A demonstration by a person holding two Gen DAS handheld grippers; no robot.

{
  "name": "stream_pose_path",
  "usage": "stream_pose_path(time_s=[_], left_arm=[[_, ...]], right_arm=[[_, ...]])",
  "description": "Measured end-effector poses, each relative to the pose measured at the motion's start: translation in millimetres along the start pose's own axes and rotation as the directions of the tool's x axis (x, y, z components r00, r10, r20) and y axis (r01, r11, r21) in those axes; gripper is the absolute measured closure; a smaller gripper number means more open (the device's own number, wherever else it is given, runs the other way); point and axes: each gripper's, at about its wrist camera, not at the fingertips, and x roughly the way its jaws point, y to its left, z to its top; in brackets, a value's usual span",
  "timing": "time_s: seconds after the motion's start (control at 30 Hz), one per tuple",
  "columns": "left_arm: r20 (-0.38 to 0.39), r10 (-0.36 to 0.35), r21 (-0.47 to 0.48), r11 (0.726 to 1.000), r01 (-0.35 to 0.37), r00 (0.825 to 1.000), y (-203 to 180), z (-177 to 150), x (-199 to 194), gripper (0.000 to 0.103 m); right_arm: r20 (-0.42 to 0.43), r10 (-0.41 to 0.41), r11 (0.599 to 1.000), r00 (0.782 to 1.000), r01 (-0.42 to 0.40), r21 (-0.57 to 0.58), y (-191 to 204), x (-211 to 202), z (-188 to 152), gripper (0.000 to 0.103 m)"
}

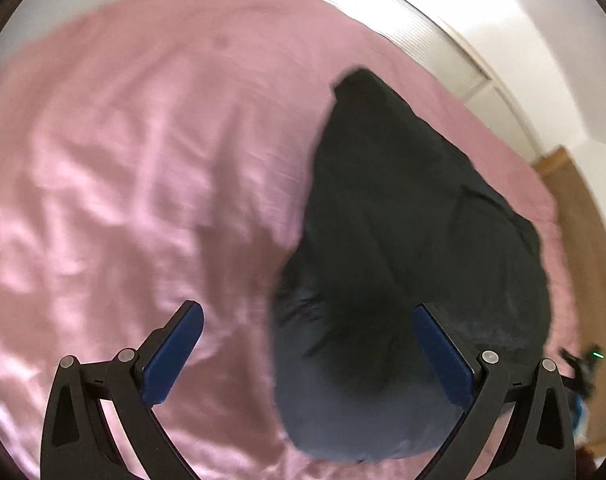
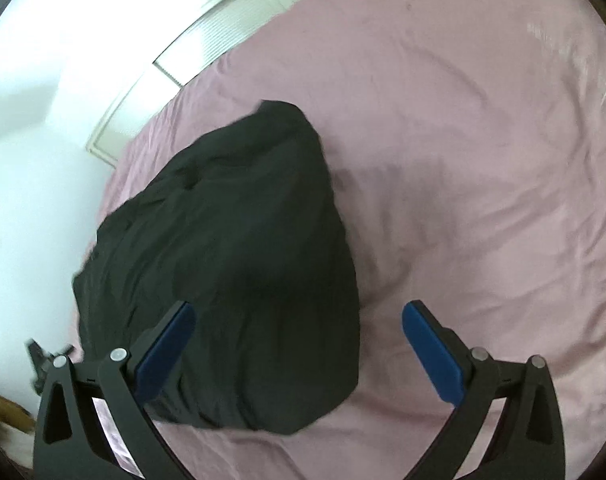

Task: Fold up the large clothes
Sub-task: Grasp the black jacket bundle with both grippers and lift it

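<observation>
A dark, nearly black garment [image 1: 403, 248] lies in a long folded heap on a pink bedsheet [image 1: 143, 160]. It also shows in the right wrist view [image 2: 231, 264], on the sheet [image 2: 463, 160]. My left gripper [image 1: 307, 320] is open and empty above the garment's near left edge. Its right blue pad [image 1: 443, 356] is over the cloth. My right gripper [image 2: 299, 320] is open and empty above the garment's near right edge. Its left blue pad [image 2: 167, 348] is over the cloth. Neither gripper holds anything.
A white wall with a louvred white door [image 2: 207, 24] stands beyond the bed's far edge. Wooden floor [image 1: 583, 240] shows past the bed in the left wrist view. A small dark device with a green light [image 1: 587, 360] sits at that edge.
</observation>
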Motion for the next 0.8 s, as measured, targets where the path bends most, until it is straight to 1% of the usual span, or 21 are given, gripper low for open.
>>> stream_pose_path(time_s=[0.03, 0.1, 0.13, 0.23, 0.4, 0.5, 0.6, 0.7, 0.8], left_arm=[[-0.032, -0.046, -0.003, 0.999, 0.046, 0.998, 3, 3, 13, 0.001], [-0.072, -0.112, -0.018, 0.994, 0.111, 0.991, 8, 6, 31, 0.001], [-0.091, -0.158, -0.032, 0.987, 0.156, 0.983, 11, 8, 40, 0.001], [-0.121, -0.251, -0.052, 0.968, 0.247, 0.960, 16, 12, 60, 0.001], [-0.144, -0.319, -0.064, 0.948, 0.313, 0.937, 18, 14, 82, 0.001], [-0.147, -0.362, -0.086, 0.932, 0.352, 0.921, 22, 12, 94, 0.001], [-0.143, -0.391, -0.110, 0.919, 0.378, 0.909, 28, 12, 102, 0.001], [-0.149, -0.406, -0.120, 0.912, 0.392, 0.901, 30, 14, 107, 0.001], [-0.156, -0.427, -0.130, 0.903, 0.410, 0.891, 29, 16, 114, 0.001]], right_arm=[[-0.008, 0.028, 1.000, 1.000, -0.028, 0.013, -4, 7, 2, 0.000], [-0.032, 0.077, 0.997, 0.996, -0.076, 0.028, -15, 25, 9, 0.000], [-0.048, 0.110, 0.994, 0.993, -0.109, 0.028, -20, 35, 14, 0.000], [-0.083, 0.185, 0.983, 0.979, -0.183, 0.030, -30, 59, 22, 0.000], [-0.151, 0.241, 0.970, 0.959, -0.242, 0.012, -33, 95, 27, 0.000], [-0.186, 0.280, 0.959, 0.942, -0.282, 0.014, -30, 116, 28, 0.000], [-0.212, 0.306, 0.950, 0.928, -0.311, 0.009, -23, 135, 28, 0.000], [-0.228, 0.331, 0.941, 0.916, -0.338, 0.008, -17, 147, 31, 0.000], [-0.243, 0.368, 0.927, 0.897, -0.374, 0.023, -12, 158, 33, 0.000]])
